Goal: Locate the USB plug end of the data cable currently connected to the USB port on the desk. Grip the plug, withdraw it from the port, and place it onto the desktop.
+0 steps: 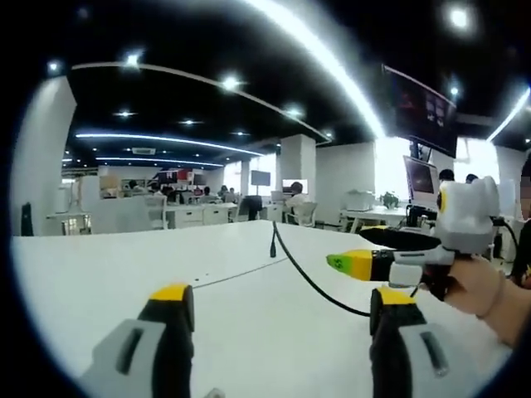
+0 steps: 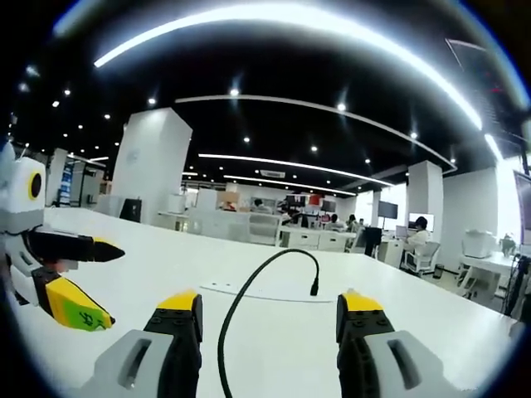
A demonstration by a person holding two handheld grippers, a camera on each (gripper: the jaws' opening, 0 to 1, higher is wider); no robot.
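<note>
Between the wide-open, empty right tool (image 2: 270,319): cable (image 2: 249,298); left tool (image 1: 286,319) likewise agape, empty.

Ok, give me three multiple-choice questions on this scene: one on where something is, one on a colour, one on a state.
1. Where does the black cable end?
A. upright at the white desk
B. hanging off the edge
C. inside a drawer

2. What colour are the claw tips?
A. red
B. yellow
C. blue

3. How is the right claw?
A. shut on the cable
B. shut on a cup
C. open

Answers: 1 A, the plug stands up from the desktop. 2 B, yellow caps top the jaws in both views. 3 C, its jaws stand apart with the cable between them, untouched; the left claw is open too.
</note>
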